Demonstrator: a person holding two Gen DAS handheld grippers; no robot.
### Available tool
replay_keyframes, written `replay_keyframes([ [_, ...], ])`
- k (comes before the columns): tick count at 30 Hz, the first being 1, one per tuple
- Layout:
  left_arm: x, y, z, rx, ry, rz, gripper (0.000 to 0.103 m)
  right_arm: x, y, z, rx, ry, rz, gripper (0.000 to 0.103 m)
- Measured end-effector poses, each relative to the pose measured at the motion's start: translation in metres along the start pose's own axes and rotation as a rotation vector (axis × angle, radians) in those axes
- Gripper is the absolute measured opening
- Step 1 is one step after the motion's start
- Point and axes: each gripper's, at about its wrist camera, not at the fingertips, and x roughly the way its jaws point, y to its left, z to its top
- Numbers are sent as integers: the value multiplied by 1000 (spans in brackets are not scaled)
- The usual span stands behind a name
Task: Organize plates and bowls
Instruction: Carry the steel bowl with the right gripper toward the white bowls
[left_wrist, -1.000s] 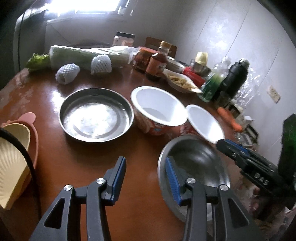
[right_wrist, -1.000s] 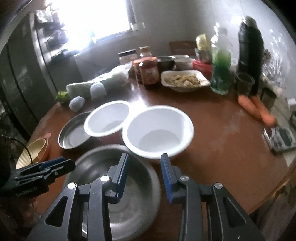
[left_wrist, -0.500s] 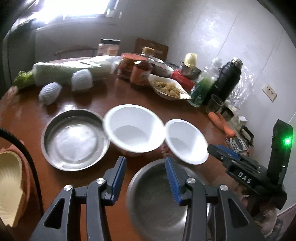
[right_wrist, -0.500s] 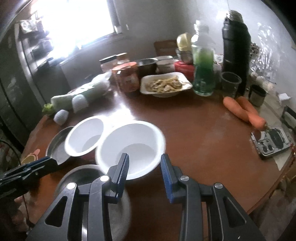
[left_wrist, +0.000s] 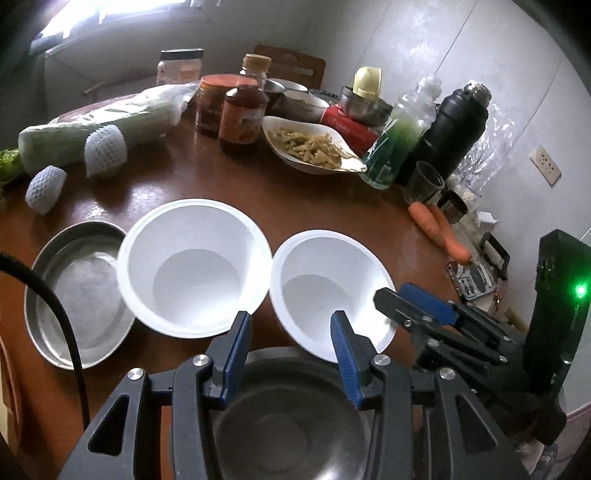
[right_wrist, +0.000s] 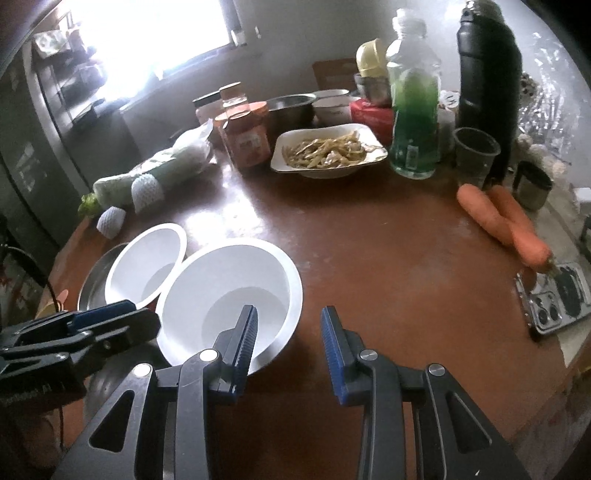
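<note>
Hovering spread and empty, the left tool (left_wrist: 291, 334) and right tool (right_wrist: 290, 330) flank the nearer white bowl (right_wrist: 229, 295), at seven o'clock on the counter (right_wrist: 388, 258). It looks light, stiff and slippery; its thin rim seems the best hold.

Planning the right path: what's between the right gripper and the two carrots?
Only bare brown table between right gripper and the two carrots, in the right wrist view.

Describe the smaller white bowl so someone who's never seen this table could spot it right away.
On the round brown table, find the two empty white bowls side by side near the front edge. The smaller white bowl sits right of the larger white bowl, nearest the carrots.
</note>
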Motion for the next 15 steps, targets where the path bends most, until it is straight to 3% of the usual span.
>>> replay_keyframes([
  [7,11,-6,7,-9,30,-24,44,13,-2,4,-12,30,28,36],
  [15,18,-7,12,-24,46,-25,44,18,4,7,-69,41,1,26],
])
